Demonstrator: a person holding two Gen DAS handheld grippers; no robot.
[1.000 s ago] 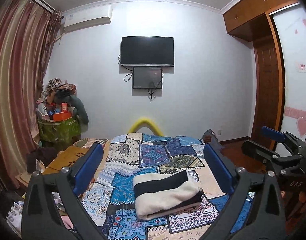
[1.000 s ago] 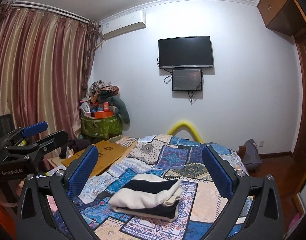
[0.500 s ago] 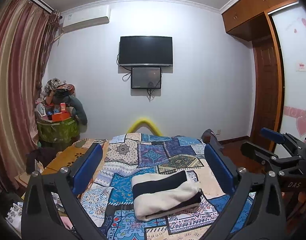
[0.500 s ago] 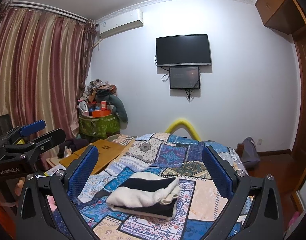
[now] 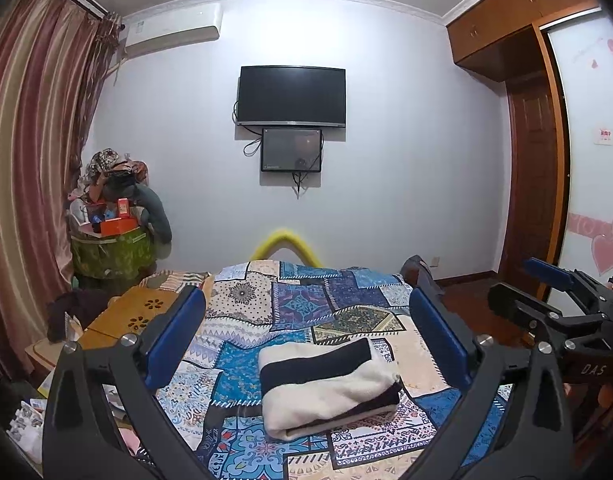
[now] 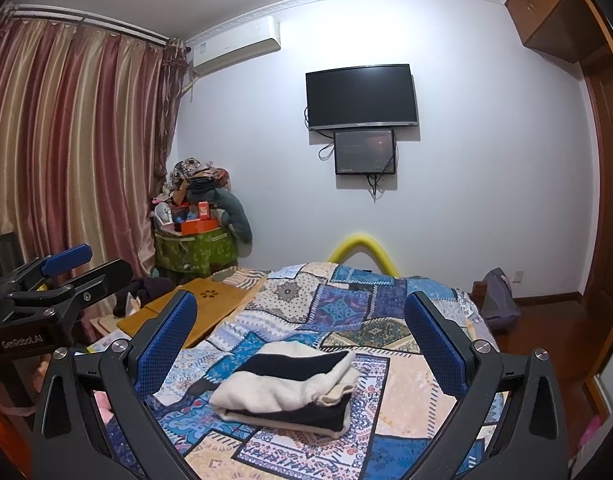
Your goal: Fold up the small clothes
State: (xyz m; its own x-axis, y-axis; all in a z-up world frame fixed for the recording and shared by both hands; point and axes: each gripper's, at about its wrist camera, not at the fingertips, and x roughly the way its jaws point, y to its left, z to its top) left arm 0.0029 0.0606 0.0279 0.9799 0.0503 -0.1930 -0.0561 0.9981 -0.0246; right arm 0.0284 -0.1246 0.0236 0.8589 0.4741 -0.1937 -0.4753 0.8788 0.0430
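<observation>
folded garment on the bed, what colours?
Cream and black in broad bands; the folded garment shows best in the left wrist view.

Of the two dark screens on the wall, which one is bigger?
The upper screen is bigger; the lower screen, directly beneath it, is narrower and has cables hanging from it.

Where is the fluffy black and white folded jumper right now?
The folded cream-and-black fluffy garment lies on the patchwork bedspread, in front of both open grippers, framed between each one's blue fingers in both wrist views.

Wall television [image 5: 291, 95], curtains [image 6: 66, 152], perhaps laundry basket [image 5: 111, 254]
</observation>
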